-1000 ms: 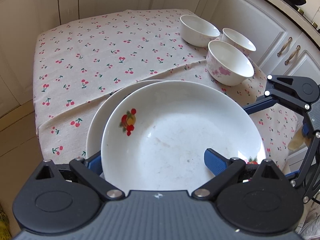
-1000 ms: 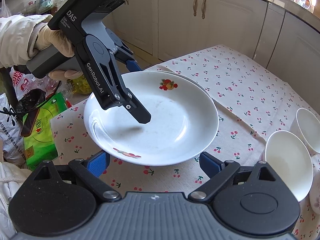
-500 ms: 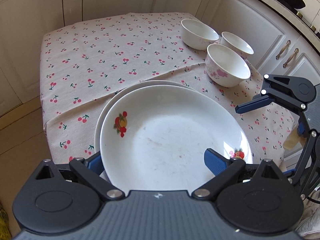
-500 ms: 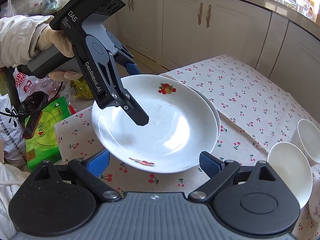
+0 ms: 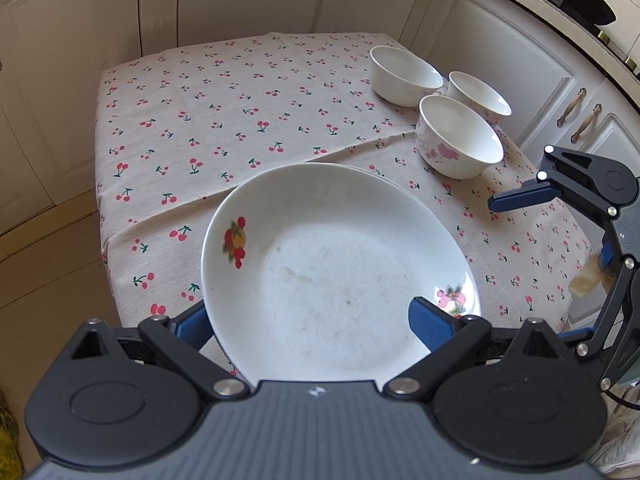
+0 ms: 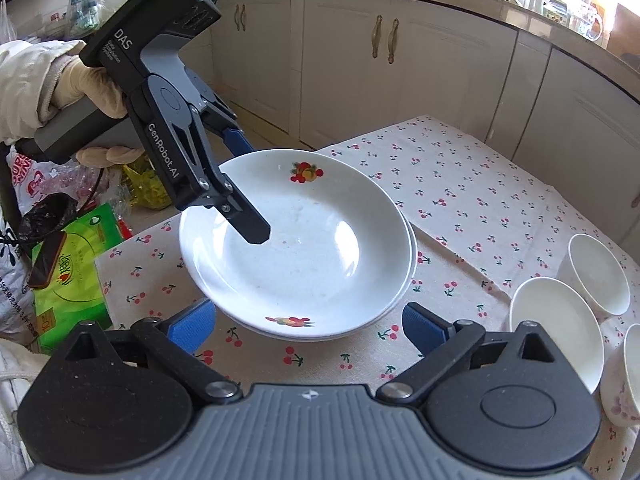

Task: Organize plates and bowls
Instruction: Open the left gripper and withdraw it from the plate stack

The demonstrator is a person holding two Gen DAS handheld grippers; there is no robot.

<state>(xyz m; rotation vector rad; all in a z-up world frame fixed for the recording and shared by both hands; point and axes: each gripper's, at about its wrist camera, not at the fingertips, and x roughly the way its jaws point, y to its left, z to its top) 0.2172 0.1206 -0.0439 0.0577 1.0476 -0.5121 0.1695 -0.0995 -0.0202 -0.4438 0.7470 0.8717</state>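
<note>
top plate point(image 5: 340, 276): white, fruit print, nested on a second plate point(image 6: 410, 256) whose rim shows only as a thin edge under it; stack sits on the near-left part of the table
table point(image 5: 240, 112): cherry-print cloth, far half bare
bowls: three white bowls grouped at the far right of the cloth in the left wrist view, nearest bowl point(image 5: 458, 136) has a pink flower print, second bowl point(image 5: 404, 70) and third bowl point(image 5: 478, 94) behind it, close together, not stacked
left gripper point(image 6: 256, 188): jaws wide, straddling the near rim of the top plate, one finger over the plate's inside, the other below its outer edge; no pad looks pressed on the rim, so plate reads as released or not yet pinched
right gripper point(image 6: 308, 328): jaws opening, nothing between them; hangs just short of the stack's rim, cloth under it
hand point(image 6: 86, 80): gloved, on the left gripper's handle
key relation: bowls lie to the right of the plate stack, on the right gripper's side; right gripper is the nearer one, left is busy at the plate
bowl rims: face up, so a finger can drop inside one rim
step guess: plates look stacked, bowls likely next
risk: bowls crowd each other, a wide jaw may nudge a neighbour
</note>
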